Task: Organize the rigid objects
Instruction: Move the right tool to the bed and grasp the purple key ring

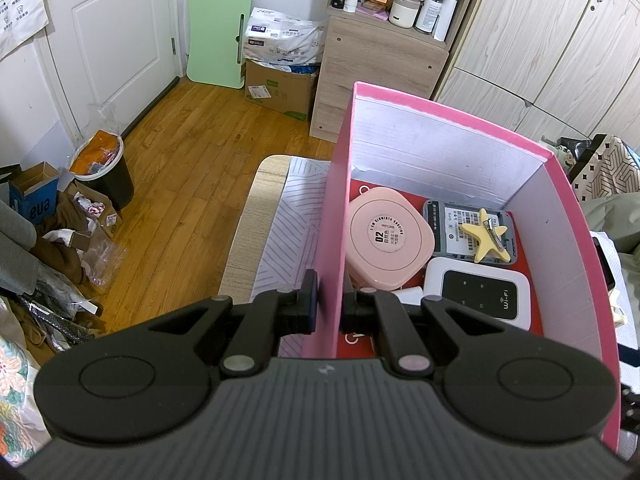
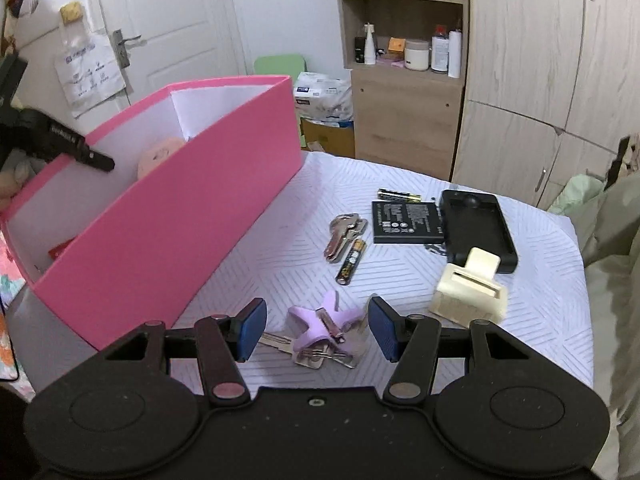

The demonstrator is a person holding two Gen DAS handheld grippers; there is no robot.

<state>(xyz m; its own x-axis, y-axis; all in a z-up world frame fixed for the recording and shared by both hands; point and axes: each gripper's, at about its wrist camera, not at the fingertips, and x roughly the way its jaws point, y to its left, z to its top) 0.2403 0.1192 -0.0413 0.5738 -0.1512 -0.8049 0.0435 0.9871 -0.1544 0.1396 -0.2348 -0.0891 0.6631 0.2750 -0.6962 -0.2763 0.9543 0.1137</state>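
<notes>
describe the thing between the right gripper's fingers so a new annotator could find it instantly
Start at the pink box on the white patterned tablecloth. Nearer the camera, between the right gripper's open fingers, lies a purple star-shaped clip across flat silver keys. It is the only purple item there.

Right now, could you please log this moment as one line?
left claw: shut on box wall | right claw: open over purple clip | keys, batteries: on table

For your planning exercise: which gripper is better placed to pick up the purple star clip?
Right. The right gripper stands open around the purple star clip on the table; the left gripper is shut on the pink box wall.
</notes>
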